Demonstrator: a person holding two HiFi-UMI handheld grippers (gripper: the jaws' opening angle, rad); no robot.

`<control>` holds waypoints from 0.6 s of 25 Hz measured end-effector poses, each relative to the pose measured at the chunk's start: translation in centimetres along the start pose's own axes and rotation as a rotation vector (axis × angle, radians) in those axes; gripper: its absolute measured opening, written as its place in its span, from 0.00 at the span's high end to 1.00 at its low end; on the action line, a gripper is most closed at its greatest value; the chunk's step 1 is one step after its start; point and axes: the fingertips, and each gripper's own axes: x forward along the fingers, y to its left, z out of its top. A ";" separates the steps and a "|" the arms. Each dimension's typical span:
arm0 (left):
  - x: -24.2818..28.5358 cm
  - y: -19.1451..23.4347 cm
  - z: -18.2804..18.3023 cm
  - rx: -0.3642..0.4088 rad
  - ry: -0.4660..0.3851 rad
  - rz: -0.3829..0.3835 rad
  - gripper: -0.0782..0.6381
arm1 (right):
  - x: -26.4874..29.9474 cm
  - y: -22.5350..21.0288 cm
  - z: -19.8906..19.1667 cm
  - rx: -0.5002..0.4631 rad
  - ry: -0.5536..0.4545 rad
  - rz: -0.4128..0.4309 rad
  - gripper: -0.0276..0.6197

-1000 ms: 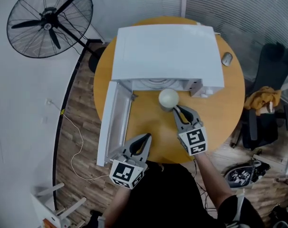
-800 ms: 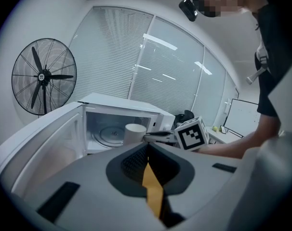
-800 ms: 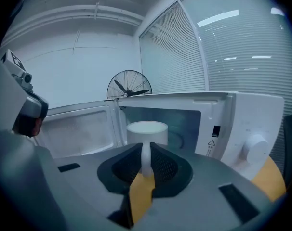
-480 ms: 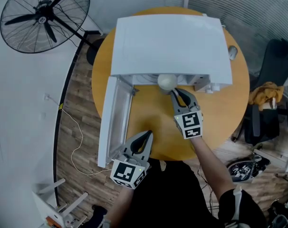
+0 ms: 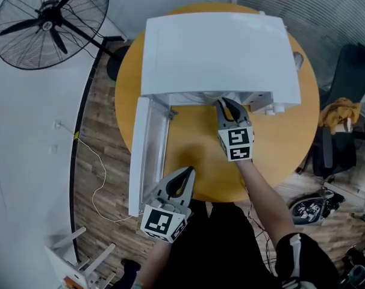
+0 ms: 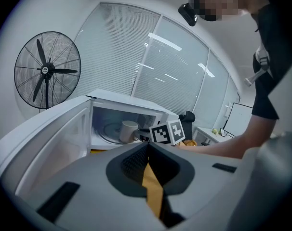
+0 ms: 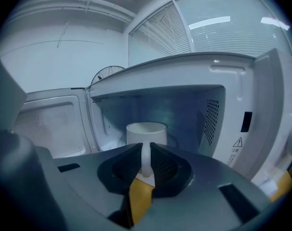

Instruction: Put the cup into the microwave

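Observation:
The white cup point(image 7: 146, 132) stands within the open microwave point(image 5: 212, 47), over its glass turntable point(image 6: 107, 131). My right gripper point(image 7: 146, 152) is shut on the cup's handle, which shows as a white strip between the jaws. From the head view the right gripper point(image 5: 226, 103) reaches under the microwave's front edge and the cup is hidden by the top. In the left gripper view the cup point(image 6: 128, 131) shows inside the cavity beside the right gripper's marker cube point(image 6: 167, 132). My left gripper point(image 5: 186, 173) rests shut and empty near the table's front edge.
The microwave door point(image 5: 147, 155) is swung open to the left, beside my left gripper. The round orange table point(image 5: 194, 155) carries the microwave and a mouse point(image 5: 299, 59) at the right. A floor fan point(image 5: 47, 23) stands at the far left, a chair point(image 5: 345, 119) at the right.
My right gripper has carried the cup forward from the table in front of the opening into the cavity; the cup has gone out of the head view. The left gripper has stayed put.

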 end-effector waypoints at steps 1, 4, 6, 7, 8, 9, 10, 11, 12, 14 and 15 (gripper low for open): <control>0.0 0.0 0.0 -0.003 0.001 -0.002 0.90 | 0.3 0.0 -0.1 -0.003 -0.002 -0.007 0.87; -0.1 0.1 -0.2 -0.012 0.006 -0.004 0.90 | 1.0 0.0 -0.1 -0.005 -0.021 -0.024 0.87; -0.1 0.0 -0.4 -0.016 0.010 -0.007 0.90 | 1.6 -0.1 0.0 -0.013 -0.033 -0.033 0.87; -0.1 -0.1 -0.5 -0.018 0.011 -0.008 0.90 | 1.9 -0.1 0.0 -0.020 -0.036 -0.038 0.87; -0.1 -0.2 -0.6 -0.022 0.010 -0.009 0.90 | 2.2 -0.1 0.1 -0.025 -0.038 -0.042 0.87; -0.2 -0.2 -0.6 -0.026 0.008 -0.010 0.90 | 2.5 -0.2 0.2 -0.029 -0.041 -0.044 0.87; -0.2 -0.2 -0.7 -0.029 0.005 -0.009 0.90 | 2.9 -0.2 0.4 -0.031 -0.044 -0.043 0.87; -0.2 -0.1 -0.8 -0.030 0.004 -0.009 0.90 | 3.3 -0.2 0.5 -0.035 -0.047 -0.040 0.86; -0.2 -0.1 -0.9 -0.030 0.004 -0.008 0.90 | 3.6 -0.2 0.5 -0.041 -0.047 -0.036 0.86; -0.2 -0.3 -1.0 -0.033 0.004 -0.008 0.90 | 4.2 -0.3 0.7 -0.060 -0.046 -0.033 0.86; -0.2 -0.3 -1.1 -0.036 0.004 -0.007 0.90 | 4.5 -0.4 0.8 -0.071 -0.045 -0.035 0.86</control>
